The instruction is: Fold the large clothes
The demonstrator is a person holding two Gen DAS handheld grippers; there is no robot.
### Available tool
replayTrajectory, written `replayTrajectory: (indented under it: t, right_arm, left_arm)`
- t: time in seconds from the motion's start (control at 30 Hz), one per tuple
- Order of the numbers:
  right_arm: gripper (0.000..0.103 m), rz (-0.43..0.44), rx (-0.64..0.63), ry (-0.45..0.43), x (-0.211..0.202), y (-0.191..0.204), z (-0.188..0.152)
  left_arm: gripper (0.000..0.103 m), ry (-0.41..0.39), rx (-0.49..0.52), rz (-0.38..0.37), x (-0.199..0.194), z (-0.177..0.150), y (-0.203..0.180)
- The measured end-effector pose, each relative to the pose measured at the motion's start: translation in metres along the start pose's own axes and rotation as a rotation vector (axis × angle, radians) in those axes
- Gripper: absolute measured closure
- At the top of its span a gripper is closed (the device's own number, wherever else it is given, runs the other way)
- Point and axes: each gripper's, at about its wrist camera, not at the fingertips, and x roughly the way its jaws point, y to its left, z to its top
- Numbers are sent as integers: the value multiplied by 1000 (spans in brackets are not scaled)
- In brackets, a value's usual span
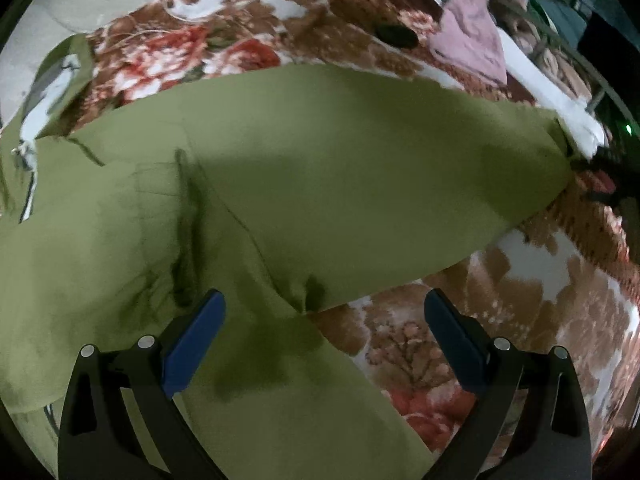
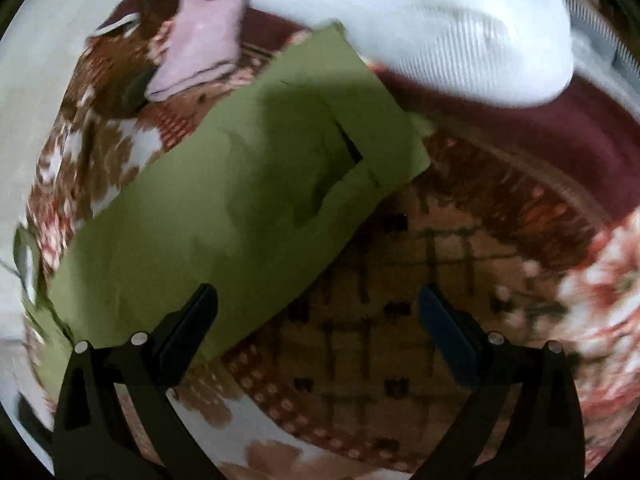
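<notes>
Green garment [image 1: 320, 168] lies on floral blanket [image 1: 500, 320]; both grippers' jaws gape.

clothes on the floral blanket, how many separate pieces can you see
3: green garment spread across the floral blanket, pink piece at its far edge, white item beside the pink one. More may be hidden.

the green cloth [image 1: 320, 184] runs off the left and bottom edges of the left wrist view, so its whole shape cannot be seen. in the right wrist view the flowered blanket [image 2: 600, 280] is smeared with blur on the right. a white thing [image 2: 460, 32] at the top is cut off and too blurry to name.
</notes>
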Motion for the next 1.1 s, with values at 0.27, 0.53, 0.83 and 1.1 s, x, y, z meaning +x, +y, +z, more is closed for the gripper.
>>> replayTrajectory:
  t: [0.27,0.53,0.83,1.1]
  right_arm:
    - [37,54,100,12,13,-17,30]
    - [94,113,109,25,-1,-31,50]
    - [95,207,-92,-170,-103,55,47]
    - [96,450,-338,-247,-194,244,6]
  left_arm:
    - [5,51,50,-44,32,-2,-7]
    - [5,55,114,3,49,-16,-20]
    - [5,18,148,29,52,-29,-21]
    - [5,-61,147,62,51,-38,-27]
